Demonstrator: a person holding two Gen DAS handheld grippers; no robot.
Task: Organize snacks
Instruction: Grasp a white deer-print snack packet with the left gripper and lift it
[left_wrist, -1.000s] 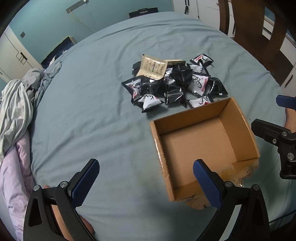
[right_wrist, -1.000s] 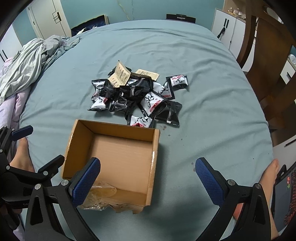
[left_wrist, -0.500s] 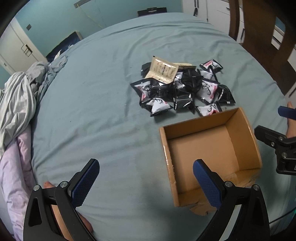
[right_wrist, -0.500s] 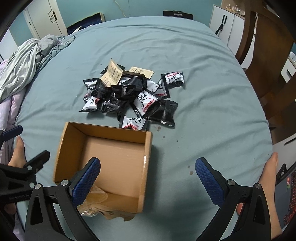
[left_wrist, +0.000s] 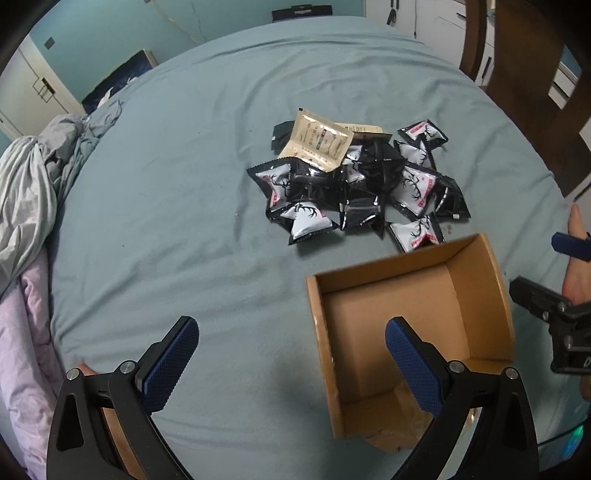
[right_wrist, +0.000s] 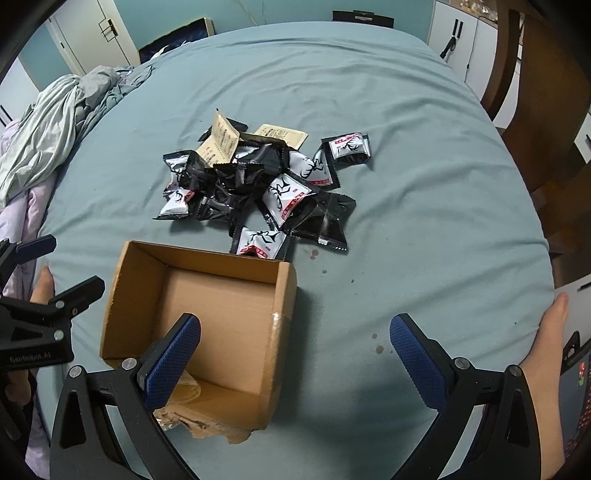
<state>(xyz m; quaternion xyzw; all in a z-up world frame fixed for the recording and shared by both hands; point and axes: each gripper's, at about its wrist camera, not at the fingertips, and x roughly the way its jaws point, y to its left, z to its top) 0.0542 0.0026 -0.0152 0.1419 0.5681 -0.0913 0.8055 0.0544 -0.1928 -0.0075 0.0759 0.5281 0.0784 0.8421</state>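
Observation:
A pile of black-and-white snack packets (left_wrist: 354, 184) (right_wrist: 258, 184) lies on a round table with a blue-grey cloth (left_wrist: 166, 221) (right_wrist: 424, 184). Two beige packets (left_wrist: 319, 142) (right_wrist: 221, 142) lie at its far side. An open, empty cardboard box (left_wrist: 476, 299) (right_wrist: 147, 288) stands just in front of the pile. My left gripper (left_wrist: 291, 358) is open and empty, near the box's left wall. My right gripper (right_wrist: 295, 354) is open and empty, above the box's right wall. Each gripper shows at the edge of the other's view.
Crumpled grey and pink bedding (left_wrist: 33, 192) (right_wrist: 48, 122) lies at the table's left edge. A wooden chair (left_wrist: 528, 74) (right_wrist: 543, 110) stands at the right. White cabinets and a teal wall are behind. Small dark stains (right_wrist: 376, 343) mark the cloth near the box.
Both grippers have moved forward toward the box and the pile, which now look larger and closer. Both stay open. Nothing on the table has moved.

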